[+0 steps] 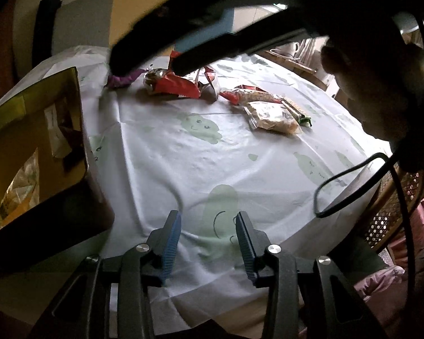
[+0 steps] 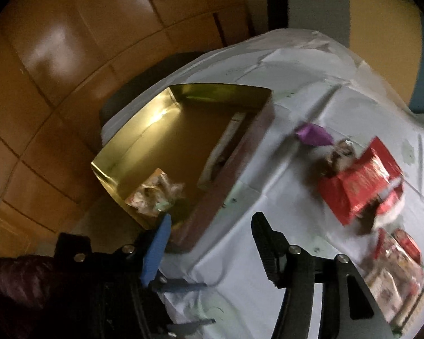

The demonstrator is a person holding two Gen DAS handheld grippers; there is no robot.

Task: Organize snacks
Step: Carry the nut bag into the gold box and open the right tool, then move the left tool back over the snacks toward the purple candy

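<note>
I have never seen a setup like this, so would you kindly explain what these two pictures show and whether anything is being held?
A person holds a two-finger tool in each hand, and each tool carries a wide-angle camera looking along its fingers. The left gripper, seen in its own camera, is open and empty above the tablecloth. The right gripper is also open and empty, near the gold box; in the left camera it is the dark shape across the top. The box already holds a clear snack bag. On the cloth lie a purple packet, a red snack bag and clear bags of snacks.
</note>
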